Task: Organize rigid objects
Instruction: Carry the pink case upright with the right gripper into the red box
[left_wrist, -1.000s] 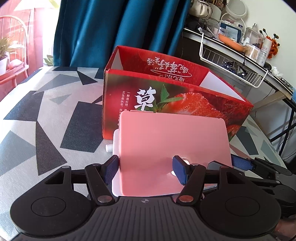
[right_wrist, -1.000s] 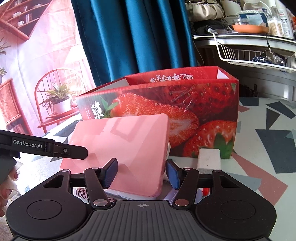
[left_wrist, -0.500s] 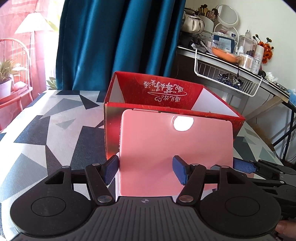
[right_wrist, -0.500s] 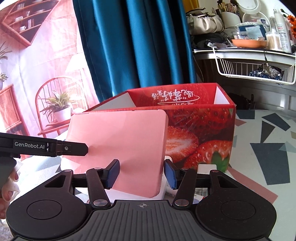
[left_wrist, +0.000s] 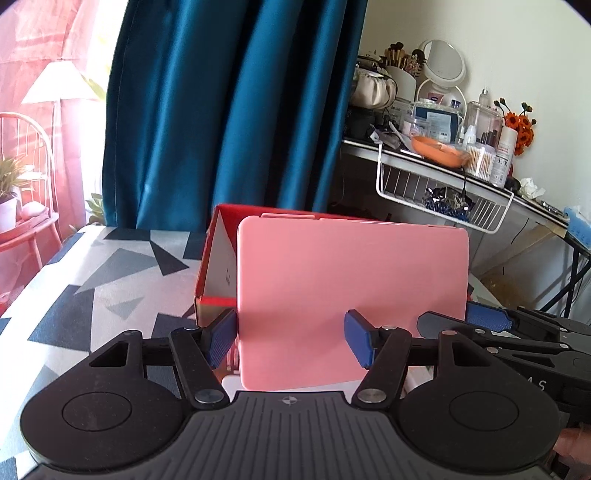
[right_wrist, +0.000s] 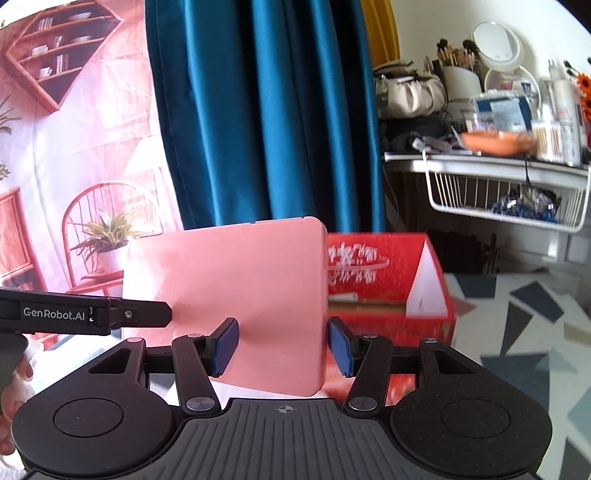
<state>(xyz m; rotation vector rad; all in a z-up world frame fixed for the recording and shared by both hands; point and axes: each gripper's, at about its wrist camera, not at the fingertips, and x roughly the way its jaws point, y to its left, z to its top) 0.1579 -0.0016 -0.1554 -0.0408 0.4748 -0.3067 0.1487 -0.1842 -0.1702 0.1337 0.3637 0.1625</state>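
Left claw (left_wrist: 291, 339) and right claw (right_wrist: 282, 345) are both clamped on the same pink case (left_wrist: 351, 302), one on each lower corner, so it's a two-handed carry. The left one grips the case's left edge, the right one its right edge; on each claw one blue pad hides behind the pink panel and the other sits in front of it.

Compared with a second ago the case has gone way up: back then it sat low in front of the strawberry box (left_wrist: 218, 266) with the printed front wall fully showing, and half a second ago it was about level with the rim. Now it stands upright and its top edge tops the box's back wall in the left view.

Inside the box I can only make out a pale stick-like thing lying along the bottom (blurry, can't tell what it is), and that shows only in the right view (right_wrist: 341, 297). The left view has the case blocking nearly the whole opening, just the white inner left wall peeks out.

The left view does show the patterned table (left_wrist: 110, 280) stretching off to the left, while the right view catches the left claw's arm with the GenRobot.AI label (right_wrist: 55, 314)
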